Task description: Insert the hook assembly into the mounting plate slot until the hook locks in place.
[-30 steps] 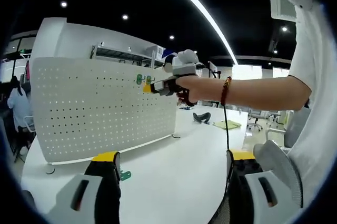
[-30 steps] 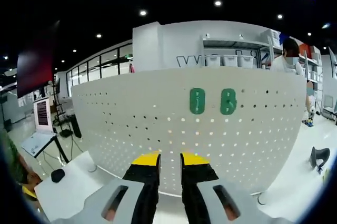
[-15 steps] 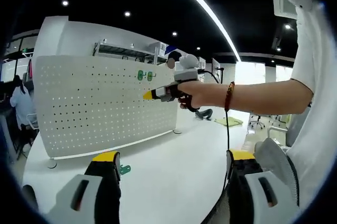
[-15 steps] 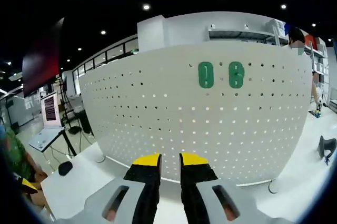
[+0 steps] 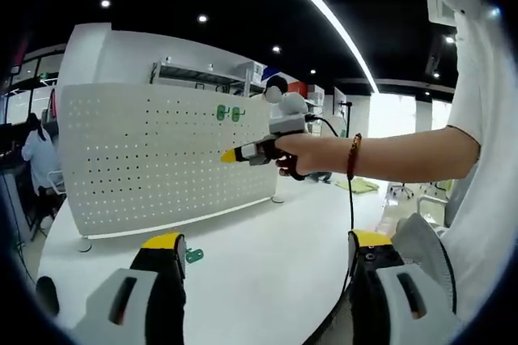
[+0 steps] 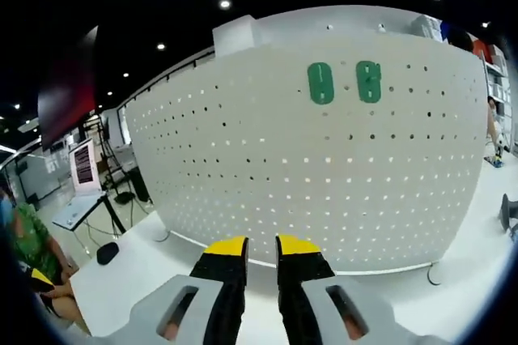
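A white perforated mounting plate (image 5: 162,151) is standing upright on feet along the far side of the white worktop (image 5: 259,256). Two green hook assemblies (image 6: 344,83) are sitting side by side high on its face, near the upper right corner as seen in the right gripper view; in the left gripper view they are showing as two small green pieces (image 5: 229,113) near the plate's top edge. A further small green hook piece (image 5: 194,256) is lying flat on the worktop in front of the plate, just beside the left jaw tip of the left hand-held gripper.

The left hand-held gripper (image 5: 263,244) is hovering low over the worktop with its yellow-tipped jaws spread wide apart and nothing between them.

The right hand-held gripper (image 6: 261,245) is pointing at the lower part of the plate, its yellow-tipped jaws drawn close together with only a narrow gap, gripping nothing. In the left gripper view it (image 5: 231,155) is hanging in front of the plate below the hooks, apart from the surface, held by the person's hand (image 5: 295,151), whose wrist is wearing a beaded bracelet (image 5: 352,157).

A seated person (image 6: 32,256) is showing at the far left beyond the worktop.
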